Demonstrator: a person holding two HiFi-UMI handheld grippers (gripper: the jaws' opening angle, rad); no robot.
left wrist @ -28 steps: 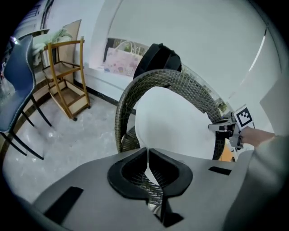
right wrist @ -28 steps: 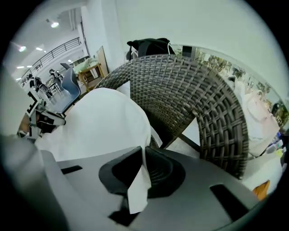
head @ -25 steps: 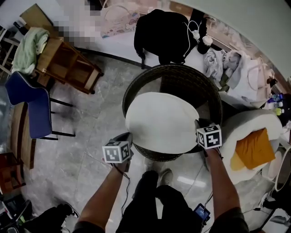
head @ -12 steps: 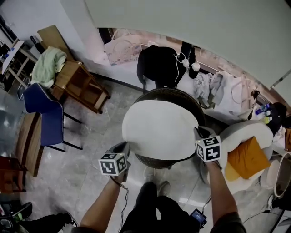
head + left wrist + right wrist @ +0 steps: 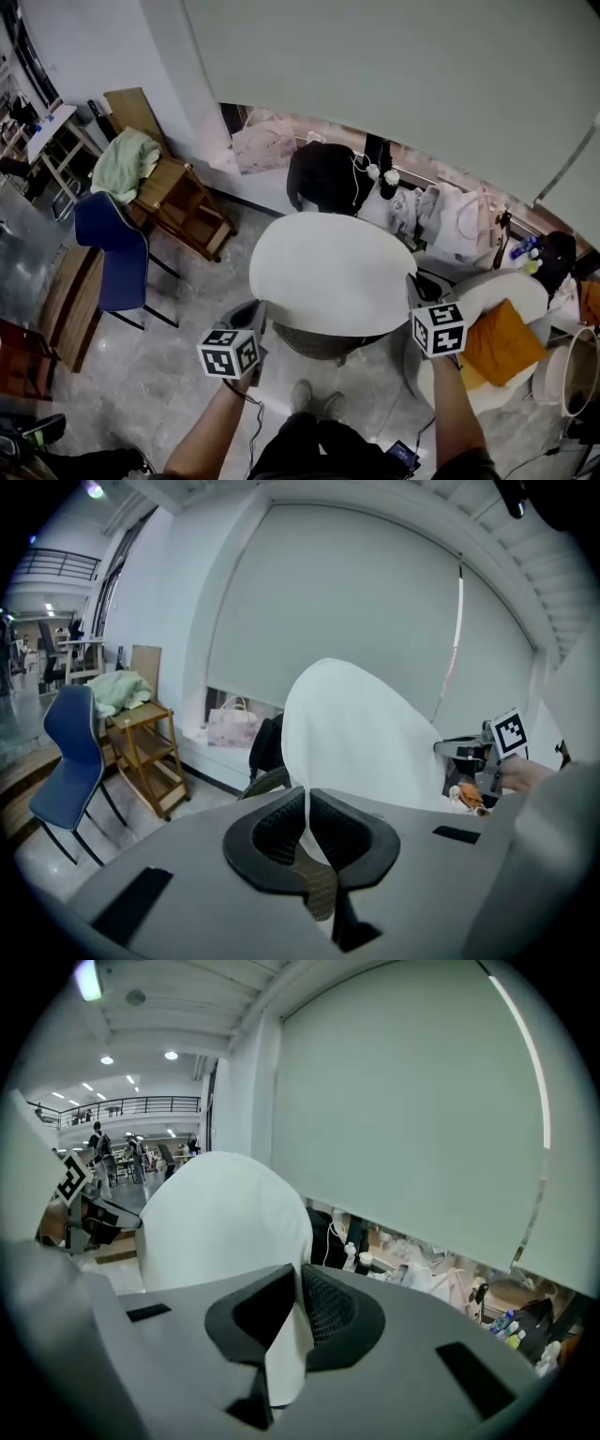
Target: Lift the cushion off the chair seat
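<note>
The left gripper (image 5: 307,803) is clamping the near-left edge of the white cushion (image 5: 333,272). The right gripper (image 5: 295,1288) is pinching its right edge. The 2 are holding it up flat, hanging above the dark wicker chair (image 5: 323,342).

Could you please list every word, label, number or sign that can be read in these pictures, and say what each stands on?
No words or numbers can be read.
Cubes on the left gripper and right gripper: black-and-white square patterns only, no letters.
Bottles: labels too small to read.
Pink bag: any print too blurred.
</note>
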